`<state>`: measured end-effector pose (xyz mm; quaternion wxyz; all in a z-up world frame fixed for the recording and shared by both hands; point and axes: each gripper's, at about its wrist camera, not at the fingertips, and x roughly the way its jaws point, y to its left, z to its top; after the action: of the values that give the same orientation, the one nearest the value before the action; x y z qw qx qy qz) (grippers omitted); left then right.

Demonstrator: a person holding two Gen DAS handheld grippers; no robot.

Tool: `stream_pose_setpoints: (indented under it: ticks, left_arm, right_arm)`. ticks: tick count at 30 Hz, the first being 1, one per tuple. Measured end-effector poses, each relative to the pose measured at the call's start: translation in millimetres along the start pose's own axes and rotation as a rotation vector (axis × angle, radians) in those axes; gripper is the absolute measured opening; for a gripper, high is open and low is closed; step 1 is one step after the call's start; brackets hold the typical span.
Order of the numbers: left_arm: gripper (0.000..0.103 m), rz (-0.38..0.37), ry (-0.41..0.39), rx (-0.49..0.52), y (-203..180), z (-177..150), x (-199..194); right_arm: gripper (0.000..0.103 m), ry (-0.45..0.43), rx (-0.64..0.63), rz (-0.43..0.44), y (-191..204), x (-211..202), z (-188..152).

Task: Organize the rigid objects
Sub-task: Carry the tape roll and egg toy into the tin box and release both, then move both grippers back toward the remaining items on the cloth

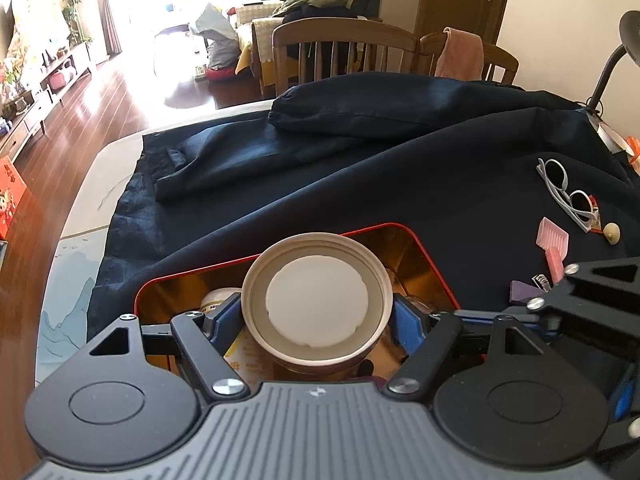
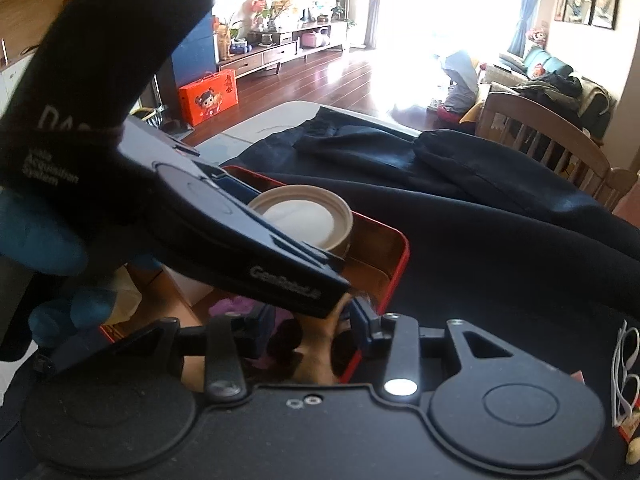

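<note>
1. A sunlit living room with wooden chairs (image 1: 344, 52) lay beyond the worktop (image 1: 80, 216), most of it draped in a dark cloth (image 1: 360, 184).
2. A red-rimmed tin (image 1: 436, 264) with a gold interior sat at lower centre of the left wrist view; white sunglasses (image 1: 568, 192), a pink comb (image 1: 554, 246) and a purple block (image 1: 524, 292) waited on the cloth at the right edge.
3. The risk, by judgement: the beige lid (image 1: 316, 300), carried rim-up over the already stocked tin, could have landed tilted on the things beneath if let go too high, or slipped if the grip had eased early.
4. A second hazard was crowding: both tools worked the same tin, and a clash could have knocked the lid loose.
5. The left tongs (image 1: 316, 320) stood wide, their blue pads (image 1: 226, 318) pressed to the lid's opposite sides, holding it.
6. The right tongs (image 2: 308, 332), at lower centre of the right wrist view, hung over the tin's near corner with jaws fairly narrow; whether anything sat between them could not be told, as the left tool blocked the view.
</note>
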<state>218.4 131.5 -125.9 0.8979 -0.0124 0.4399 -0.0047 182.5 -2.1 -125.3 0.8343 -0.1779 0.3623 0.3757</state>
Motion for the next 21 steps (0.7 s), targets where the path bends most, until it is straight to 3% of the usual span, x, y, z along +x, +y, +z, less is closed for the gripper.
stream_pose_setpoints:
  ticks: [11, 21]
  left_arm:
    - [0.077, 0.009, 0.019, -0.026, 2.5, -8.1, -3.2]
    - [0.077, 0.021, -0.013, -0.043, -0.2, -16.9, -31.4]
  right_arm:
    - [0.045, -0.009, 0.074, -0.007, -11.0, -16.1, -8.4]
    - [0.047, -0.040, 0.110, -0.004, -10.6, -38.3, -11.6]
